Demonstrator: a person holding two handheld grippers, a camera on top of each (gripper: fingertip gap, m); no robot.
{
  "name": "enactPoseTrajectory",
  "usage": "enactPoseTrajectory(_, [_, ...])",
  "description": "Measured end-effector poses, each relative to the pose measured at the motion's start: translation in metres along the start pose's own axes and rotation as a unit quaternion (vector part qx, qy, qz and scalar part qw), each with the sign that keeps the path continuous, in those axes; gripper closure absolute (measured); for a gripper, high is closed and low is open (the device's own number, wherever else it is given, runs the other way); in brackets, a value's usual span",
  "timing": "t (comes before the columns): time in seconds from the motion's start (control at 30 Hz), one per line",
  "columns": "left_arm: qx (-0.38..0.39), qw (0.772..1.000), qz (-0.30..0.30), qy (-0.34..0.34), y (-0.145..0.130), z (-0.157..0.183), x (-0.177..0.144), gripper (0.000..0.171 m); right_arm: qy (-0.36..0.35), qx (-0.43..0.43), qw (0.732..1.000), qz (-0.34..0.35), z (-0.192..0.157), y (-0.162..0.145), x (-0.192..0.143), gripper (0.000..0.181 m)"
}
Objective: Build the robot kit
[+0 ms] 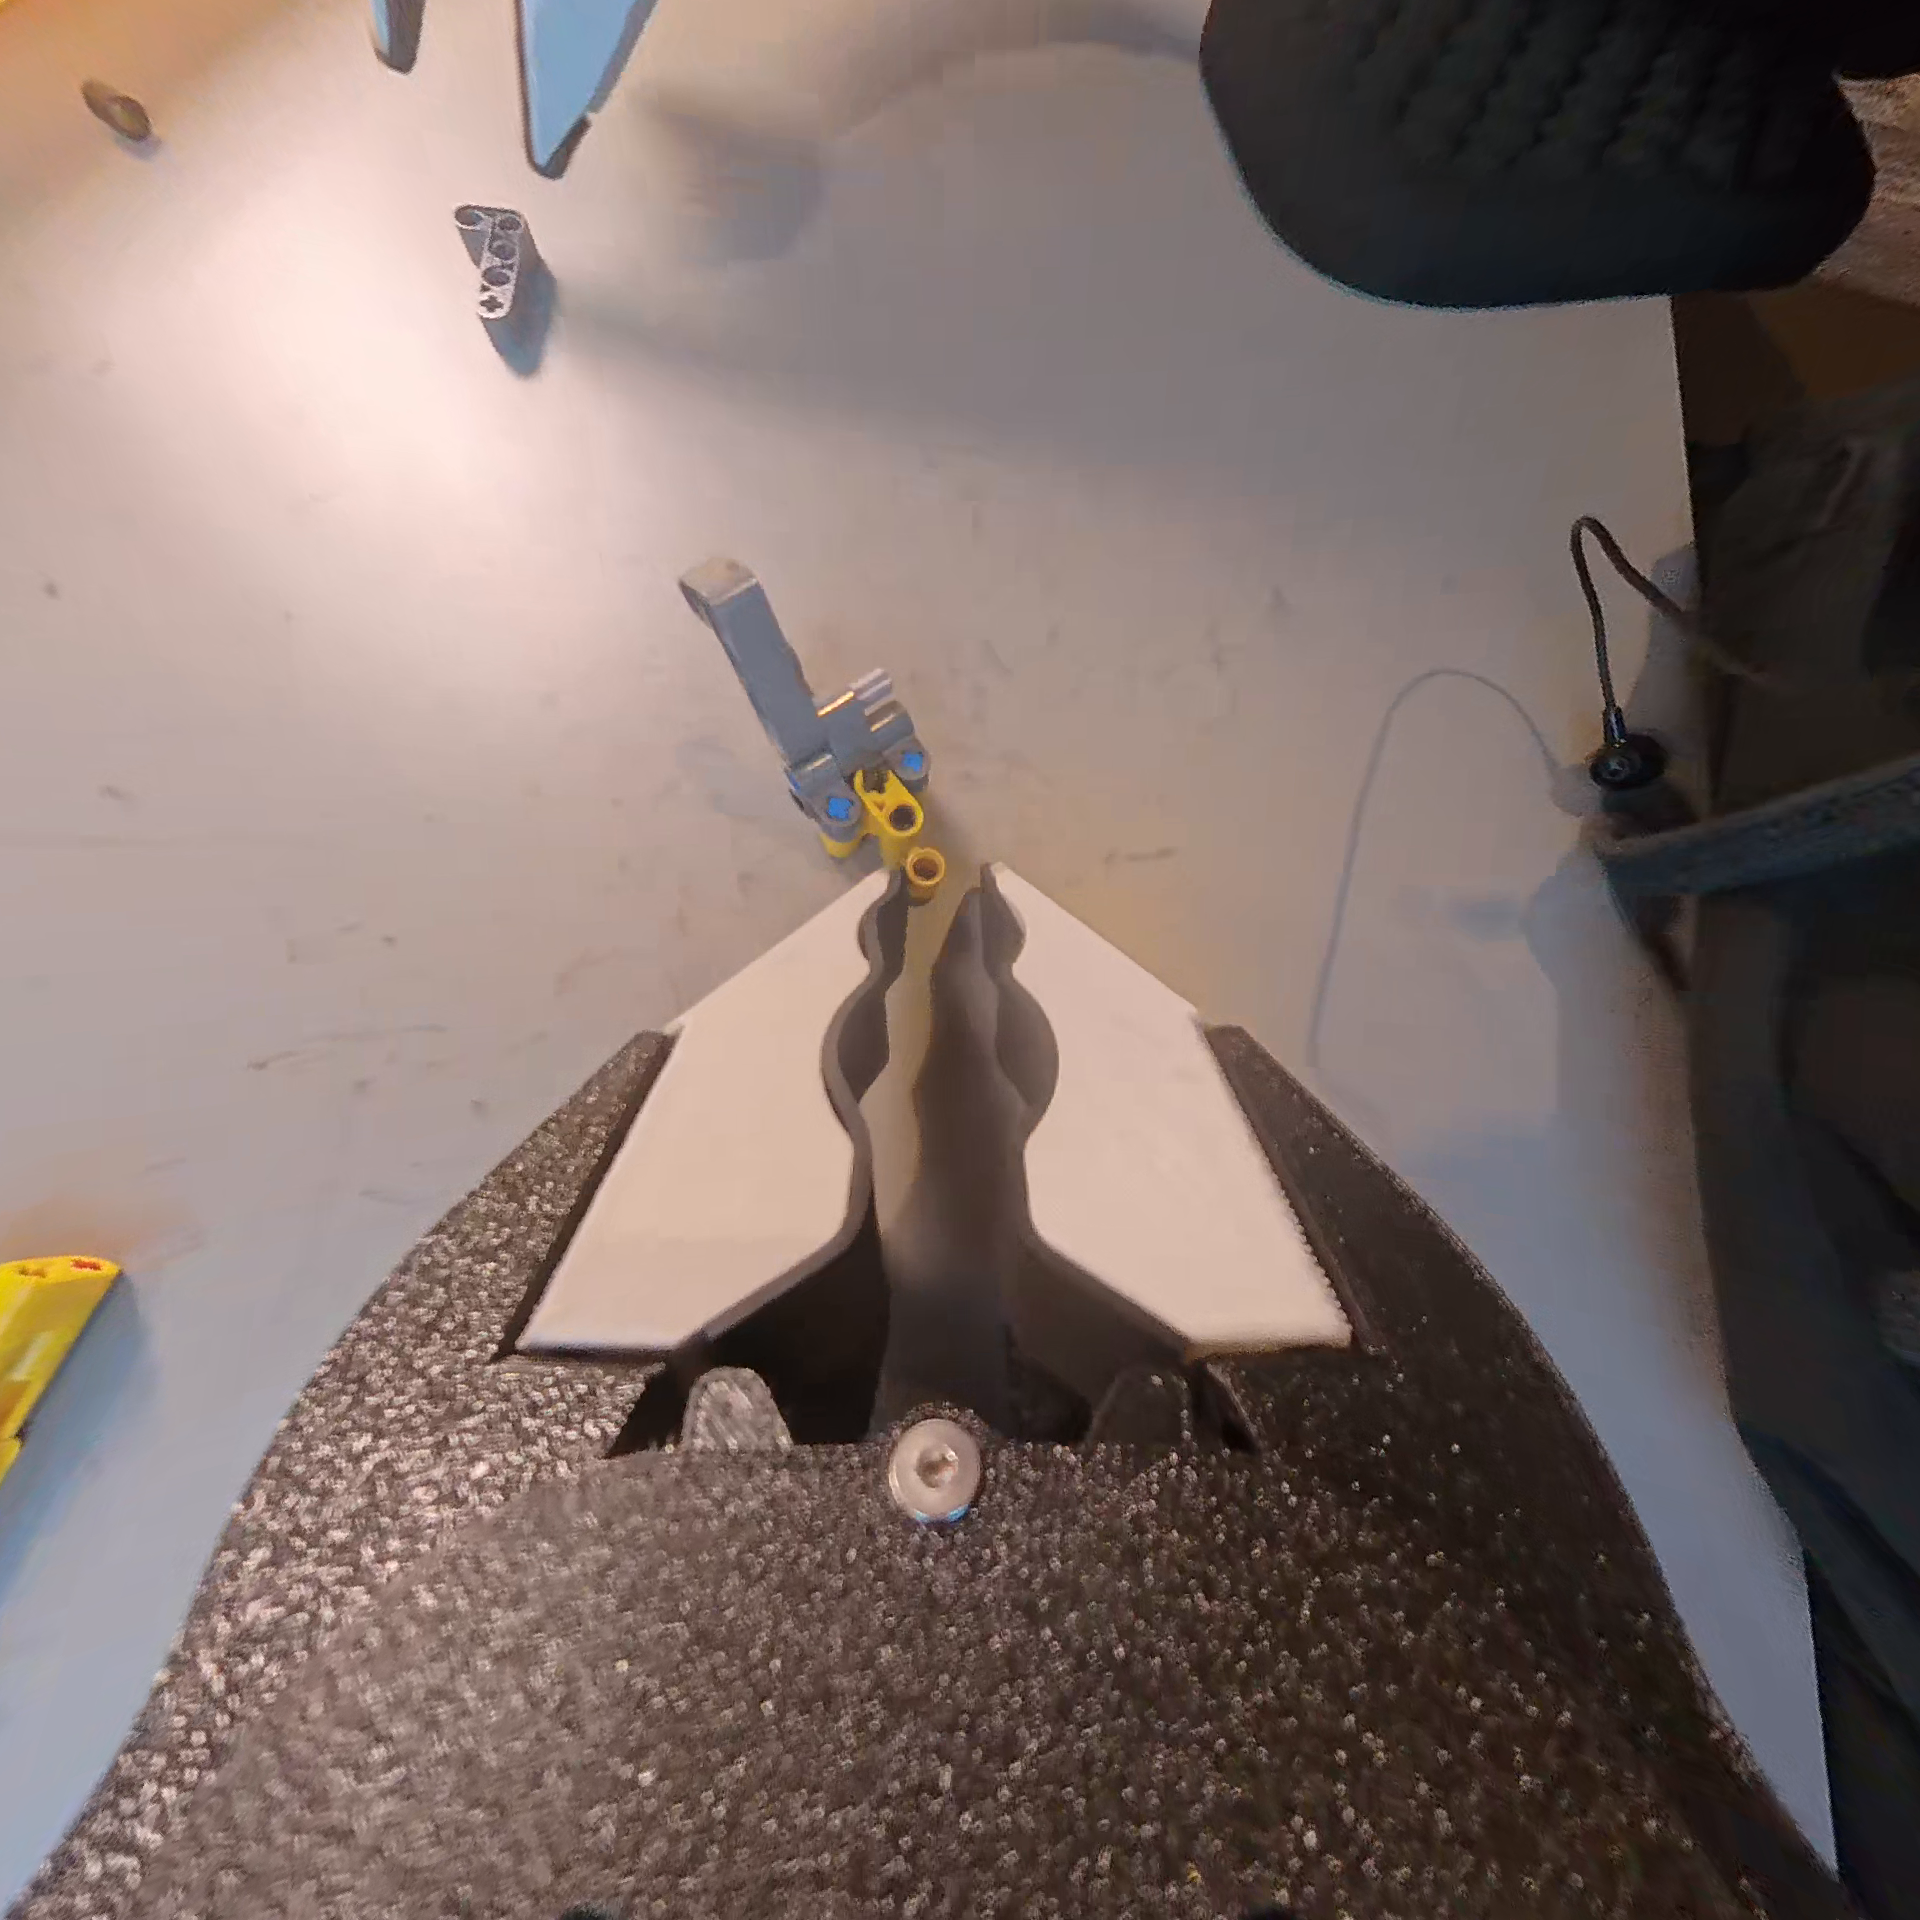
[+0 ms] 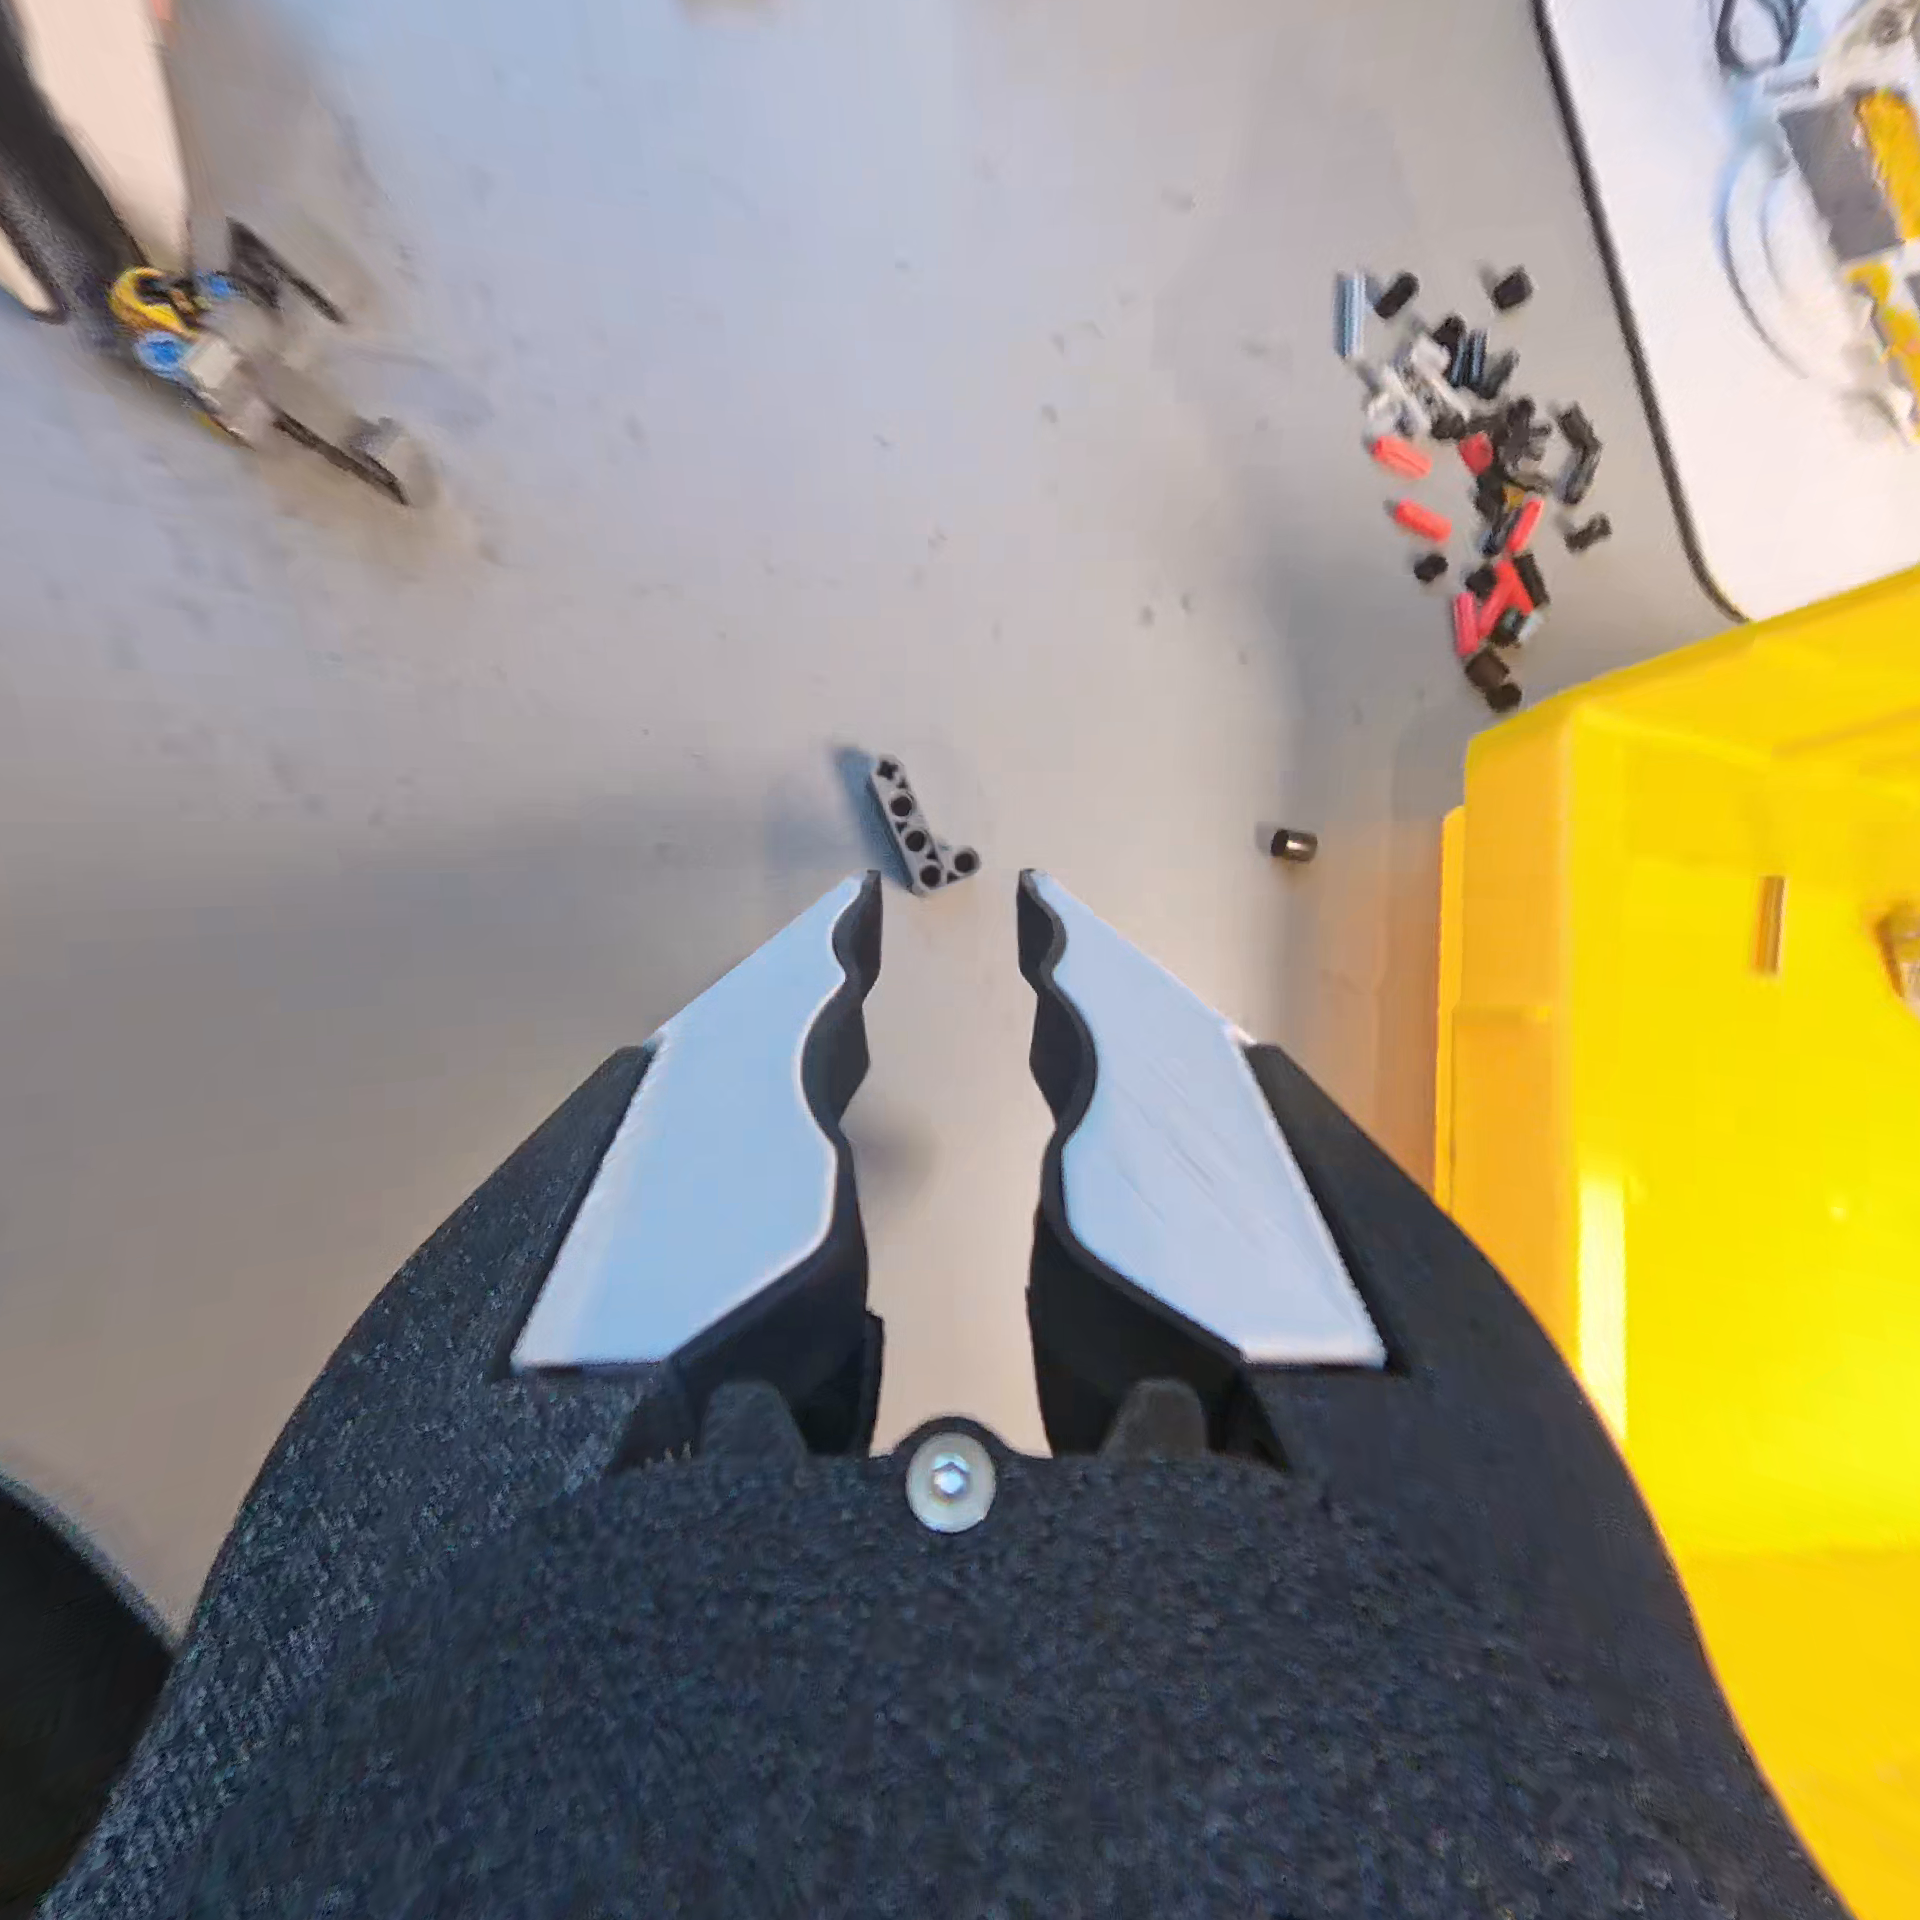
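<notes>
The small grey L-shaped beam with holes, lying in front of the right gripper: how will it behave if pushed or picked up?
The grey L-shaped beam looks like rigid plastic, so probably stiff and light. It lies flat on the table, so a push would likely slide or spin it, not roll it. Being thin, it may be awkward for the open right gripper.

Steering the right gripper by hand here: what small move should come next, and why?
Probably ease the right gripper slightly forward: its jaws stand open, and the grey L-shaped beam lies flat on the table just past the fingertips, not yet between them.
</notes>
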State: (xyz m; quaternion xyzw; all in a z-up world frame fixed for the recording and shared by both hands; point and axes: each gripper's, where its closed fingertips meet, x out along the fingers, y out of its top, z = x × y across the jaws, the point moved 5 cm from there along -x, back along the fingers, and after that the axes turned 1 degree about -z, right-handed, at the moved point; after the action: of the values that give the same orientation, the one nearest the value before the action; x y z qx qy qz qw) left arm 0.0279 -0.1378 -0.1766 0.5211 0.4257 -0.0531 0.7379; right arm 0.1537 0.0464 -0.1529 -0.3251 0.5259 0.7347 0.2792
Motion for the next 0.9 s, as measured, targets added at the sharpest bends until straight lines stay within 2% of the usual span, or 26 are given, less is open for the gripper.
enactPoseTrajectory(0.07, [0.003, 1.000, -0.003, 0.001, -0.002, -0.002, -0.002, 0.159, -0.004, 0.028, 1.000, 0.004, 0.007, -0.003, 0.006, 0.155])
enactPoseTrajectory(0.17, [-0.001, 1.000, 0.018, -0.011, 0.001, -0.004, -0.009, 0.155, 0.041, 0.059, 0.997, -0.005, 0.006, -0.005, 0.021, 0.150])
enactPoseTrajectory(0.23, [-0.012, 0.999, 0.045, -0.012, 0.005, -0.009, -0.017, 0.153, 0.083, 0.059, 0.995, 0.010, 0.000, 0.001, 0.024, 0.164])
enactPoseTrajectory(0.37, [-0.059, 0.990, 0.126, -0.017, 0.017, -0.020, -0.031, 0.149, 0.062, -0.021, 0.988, 0.138, -0.018, 0.043, -0.003, 0.164])
enactPoseTrajectory(0.47, [-0.100, 0.977, 0.180, -0.055, 0.026, -0.020, -0.035, 0.144, 0.011, -0.143, 0.970, 0.195, -0.053, 0.077, -0.018, 0.164])
enactPoseTrajectory(0.6, [-0.124, 0.964, 0.209, -0.108, 0.035, -0.008, -0.033, 0.143, -0.050, -0.268, 0.938, 0.214, -0.096, 0.100, -0.017, 0.164])
enactPoseTrajectory(0.7, [-0.111, 0.969, 0.200, -0.094, 0.037, -0.003, -0.028, 0.150, -0.087, -0.329, 0.918, 0.203, -0.112, 0.101, -0.010, 0.164])
enactPoseTrajectory(0.77, [-0.096, 0.974, 0.187, -0.079, 0.037, -0.001, -0.024, 0.161, -0.096, -0.341, 0.912, 0.206, -0.118, 0.101, -0.009, 0.164])
enactPoseTrajectory(0.9, [-0.087, 0.976, 0.192, -0.049, 0.039, -0.004, -0.026, 0.162, -0.102, -0.332, 0.914, 0.208, -0.115, 0.100, -0.008, 0.164])
